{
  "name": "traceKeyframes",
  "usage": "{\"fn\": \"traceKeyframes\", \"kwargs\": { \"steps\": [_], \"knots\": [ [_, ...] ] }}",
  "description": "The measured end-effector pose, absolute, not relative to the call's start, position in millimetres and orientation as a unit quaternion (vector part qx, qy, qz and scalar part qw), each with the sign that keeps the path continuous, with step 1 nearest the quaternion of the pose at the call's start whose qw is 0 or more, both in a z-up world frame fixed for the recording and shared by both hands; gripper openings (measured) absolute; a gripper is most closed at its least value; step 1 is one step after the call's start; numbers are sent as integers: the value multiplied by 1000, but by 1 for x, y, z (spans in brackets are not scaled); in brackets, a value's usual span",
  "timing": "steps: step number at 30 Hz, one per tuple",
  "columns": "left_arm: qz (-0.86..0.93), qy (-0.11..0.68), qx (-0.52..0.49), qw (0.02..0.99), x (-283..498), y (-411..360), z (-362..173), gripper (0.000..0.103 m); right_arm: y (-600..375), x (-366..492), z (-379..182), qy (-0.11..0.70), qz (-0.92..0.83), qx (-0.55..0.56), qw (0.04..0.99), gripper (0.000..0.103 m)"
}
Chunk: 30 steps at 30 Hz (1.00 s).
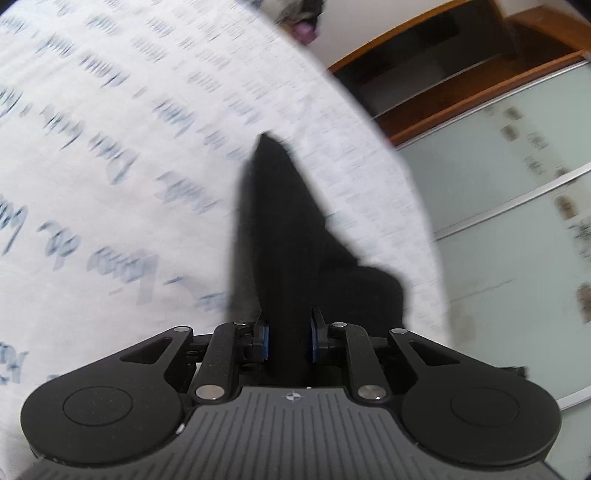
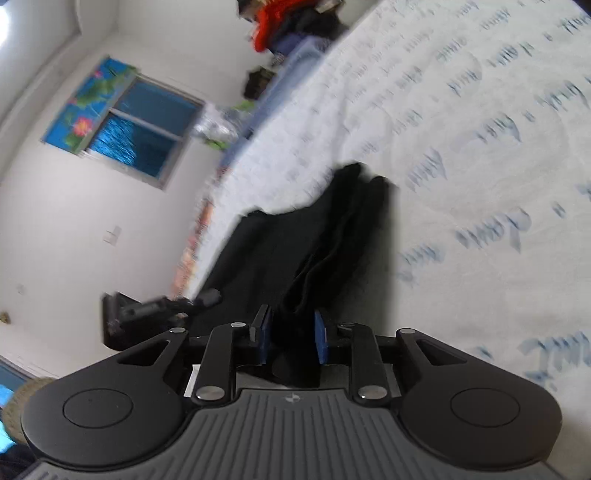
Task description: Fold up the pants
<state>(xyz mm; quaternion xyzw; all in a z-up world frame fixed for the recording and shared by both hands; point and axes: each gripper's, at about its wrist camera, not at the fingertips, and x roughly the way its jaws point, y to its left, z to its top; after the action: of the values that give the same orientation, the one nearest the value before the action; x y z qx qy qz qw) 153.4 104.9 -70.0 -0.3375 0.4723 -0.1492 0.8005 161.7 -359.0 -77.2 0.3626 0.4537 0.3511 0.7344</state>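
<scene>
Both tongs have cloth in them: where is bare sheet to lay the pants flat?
Bare printed sheet lies wide open beside the black pants, and again beyond them. It is crowded only at the far end, by the clothes pile.

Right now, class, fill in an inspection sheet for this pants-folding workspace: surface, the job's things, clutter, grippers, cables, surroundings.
Surface: bed sheet, white with blue script print, blurred.
Job's things: black pants lying on the sheet, bunched in folds.
Clutter: pile of clothes, red and blue, at the far end of the bed.
Grippers: left gripper shut on the pants; right gripper shut on the pants, fabric between the blue pads of both.
Cables: nothing seen.
Surroundings: window with a floral curtain beside it; wooden shelves above frosted sliding doors.
</scene>
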Motion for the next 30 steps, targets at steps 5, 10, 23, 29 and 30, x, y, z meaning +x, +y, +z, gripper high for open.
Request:
{"fn": "traceKeyframes", "kwargs": {
  "steps": [5,10,23,29,30],
  "knots": [
    [-149,464,-417,767,147,124,-95,38,-376,154,-113,446,302,428,726,23],
    [-92,368,-316,870,112,126,-34,63,-379,141,-82,369,311,452,750,50],
    [-112,308,-27,944,90,-12,-54,74,-295,160,-78,422,361,374,743,70],
    [-112,302,-14,947,82,-7,-64,75,-319,155,-109,423,332,386,750,20],
    [-107,300,-17,948,81,-5,-61,75,-324,150,-107,418,327,398,749,20]
  ]
}}
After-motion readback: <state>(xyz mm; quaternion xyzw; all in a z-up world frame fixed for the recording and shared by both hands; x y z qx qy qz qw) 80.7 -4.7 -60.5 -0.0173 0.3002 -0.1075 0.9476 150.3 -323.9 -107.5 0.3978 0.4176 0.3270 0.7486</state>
